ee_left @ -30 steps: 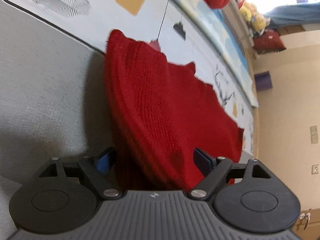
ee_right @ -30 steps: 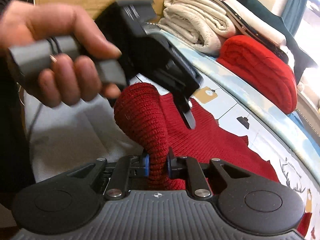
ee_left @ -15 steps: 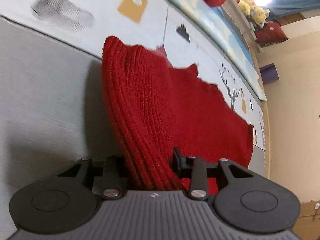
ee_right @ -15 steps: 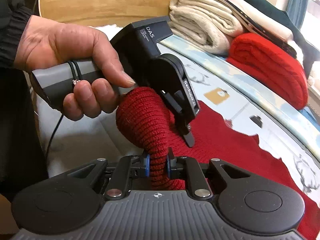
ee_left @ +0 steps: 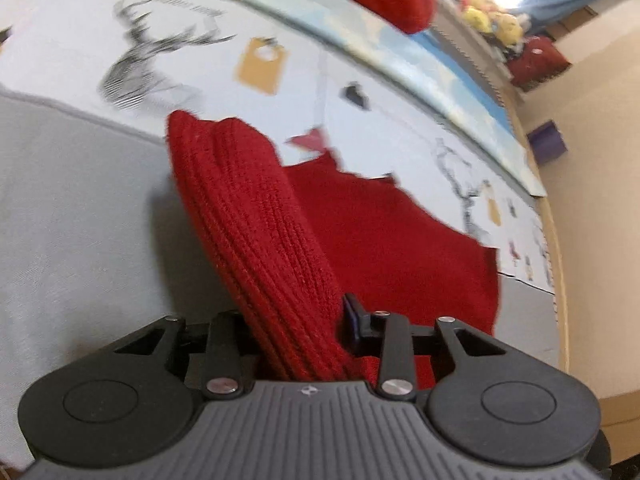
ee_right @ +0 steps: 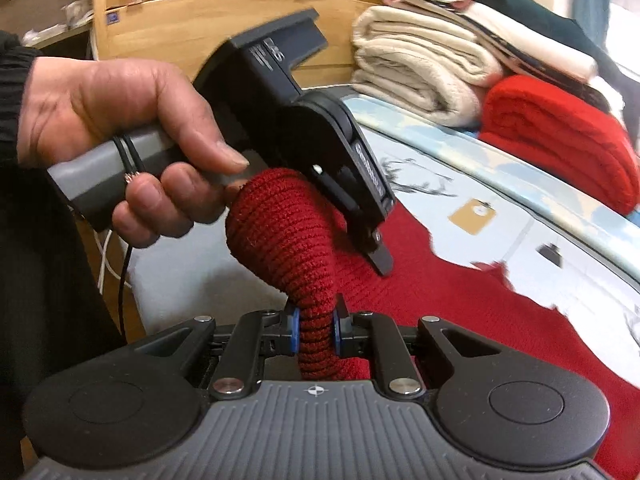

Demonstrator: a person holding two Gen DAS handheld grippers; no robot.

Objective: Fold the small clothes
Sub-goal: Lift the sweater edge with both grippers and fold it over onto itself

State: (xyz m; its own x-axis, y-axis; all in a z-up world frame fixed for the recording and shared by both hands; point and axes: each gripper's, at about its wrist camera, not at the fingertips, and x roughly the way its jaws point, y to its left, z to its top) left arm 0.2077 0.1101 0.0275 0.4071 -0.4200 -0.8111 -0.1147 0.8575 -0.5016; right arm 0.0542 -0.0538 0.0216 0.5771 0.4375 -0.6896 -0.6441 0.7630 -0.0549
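Observation:
A red knit garment (ee_left: pixel 384 240) lies on a bed cover printed with deer and tags. Its near edge is bunched into a thick ridge (ee_left: pixel 256 232) that rises off the cover. My left gripper (ee_left: pixel 300 332) is shut on that ridge; its left finger is hidden behind the knit. In the right wrist view my right gripper (ee_right: pixel 314 330) is shut on a rolled fold of the same garment (ee_right: pixel 288 236). The left gripper (ee_right: pixel 360 224) is held by a hand (ee_right: pixel 132 128) just above and beyond it, over the red knit.
Folded cream blankets (ee_right: pixel 424 68) and a folded red knit (ee_right: pixel 560 136) are stacked at the back of the bed. A wooden headboard (ee_right: pixel 192 24) stands behind. A grey sheet (ee_left: pixel 72 216) lies at the near left. Plush toys (ee_left: pixel 492 20) sit far off.
My left gripper closed on the garment's edge, then lifted it, so the ridge stands higher off the cover. The right gripper kept its hold and rose slightly.

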